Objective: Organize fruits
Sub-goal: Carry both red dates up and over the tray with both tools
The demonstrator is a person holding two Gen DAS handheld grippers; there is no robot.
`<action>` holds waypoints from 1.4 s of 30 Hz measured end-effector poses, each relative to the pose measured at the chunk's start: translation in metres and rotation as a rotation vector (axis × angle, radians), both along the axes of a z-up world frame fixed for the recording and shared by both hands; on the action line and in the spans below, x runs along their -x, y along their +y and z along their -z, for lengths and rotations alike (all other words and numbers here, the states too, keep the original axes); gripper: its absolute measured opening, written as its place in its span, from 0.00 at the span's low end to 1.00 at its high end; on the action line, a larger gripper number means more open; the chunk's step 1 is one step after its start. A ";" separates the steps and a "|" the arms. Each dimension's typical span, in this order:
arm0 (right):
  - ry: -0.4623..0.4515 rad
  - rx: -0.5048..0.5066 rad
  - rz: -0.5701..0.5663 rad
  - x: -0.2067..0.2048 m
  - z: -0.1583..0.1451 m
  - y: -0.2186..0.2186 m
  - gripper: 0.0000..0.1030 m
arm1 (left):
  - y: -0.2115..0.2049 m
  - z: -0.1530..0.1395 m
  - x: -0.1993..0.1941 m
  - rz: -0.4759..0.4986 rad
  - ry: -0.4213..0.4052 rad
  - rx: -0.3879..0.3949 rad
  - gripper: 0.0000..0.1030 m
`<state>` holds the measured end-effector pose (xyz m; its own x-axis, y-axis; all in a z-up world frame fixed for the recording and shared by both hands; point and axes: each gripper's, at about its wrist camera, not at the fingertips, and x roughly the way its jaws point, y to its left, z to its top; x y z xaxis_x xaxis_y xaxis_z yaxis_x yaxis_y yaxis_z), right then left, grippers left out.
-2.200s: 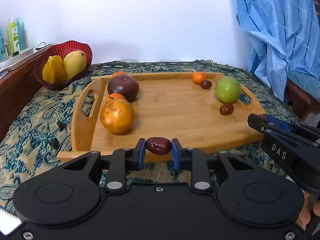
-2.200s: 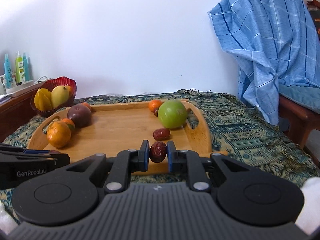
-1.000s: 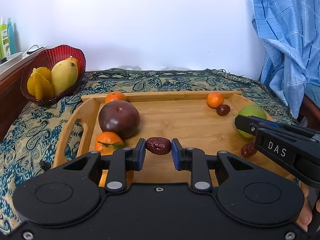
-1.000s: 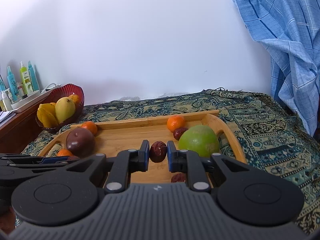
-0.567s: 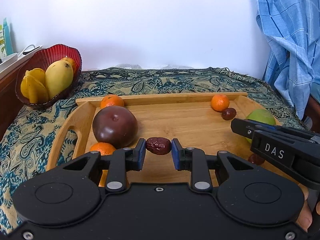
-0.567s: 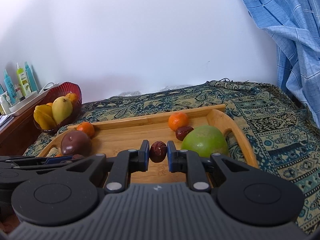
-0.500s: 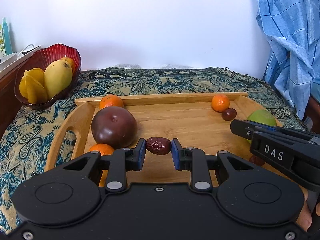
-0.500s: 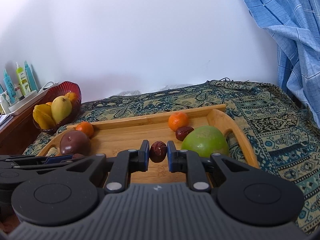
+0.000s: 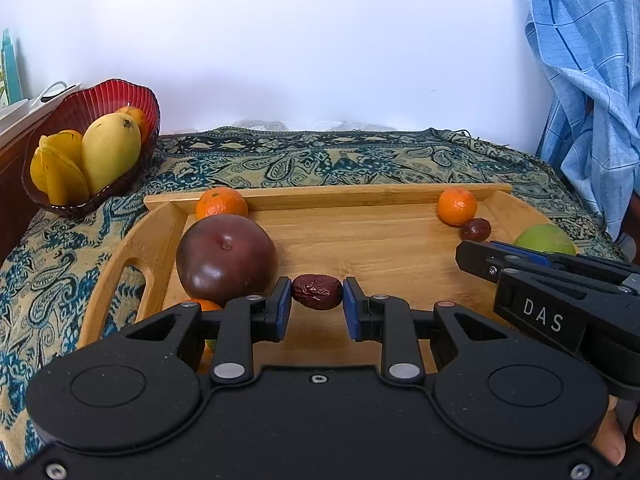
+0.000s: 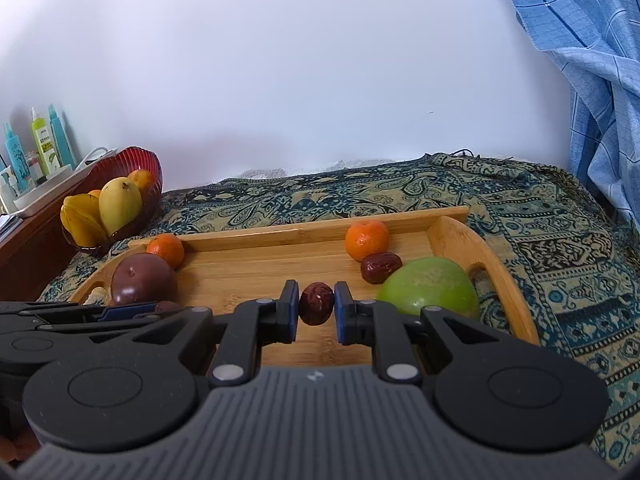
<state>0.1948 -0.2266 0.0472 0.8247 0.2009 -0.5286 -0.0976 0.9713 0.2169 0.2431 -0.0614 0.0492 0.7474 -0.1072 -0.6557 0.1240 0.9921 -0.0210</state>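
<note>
Gripping one red date [image 9: 317,291] per closed gripper [image 9: 316,304] over wooden tray [image 9: 160,236], risking slippage if wrinkled skin yields under pads.

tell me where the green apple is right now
In the right wrist view the green apple sits at the right end of the wooden tray, beside its handle, just in front of a loose red date.

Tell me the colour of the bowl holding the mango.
Dark red bowl, clearest in the left wrist view.
</note>
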 end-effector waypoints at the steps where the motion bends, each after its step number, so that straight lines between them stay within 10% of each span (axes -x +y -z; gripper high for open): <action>1: 0.002 0.001 0.000 -0.002 0.000 0.000 0.21 | 0.000 0.000 -0.002 -0.003 0.001 -0.001 0.26; 42: 0.107 0.038 -0.045 -0.019 0.013 0.015 0.22 | -0.003 0.015 -0.012 -0.007 0.013 0.003 0.26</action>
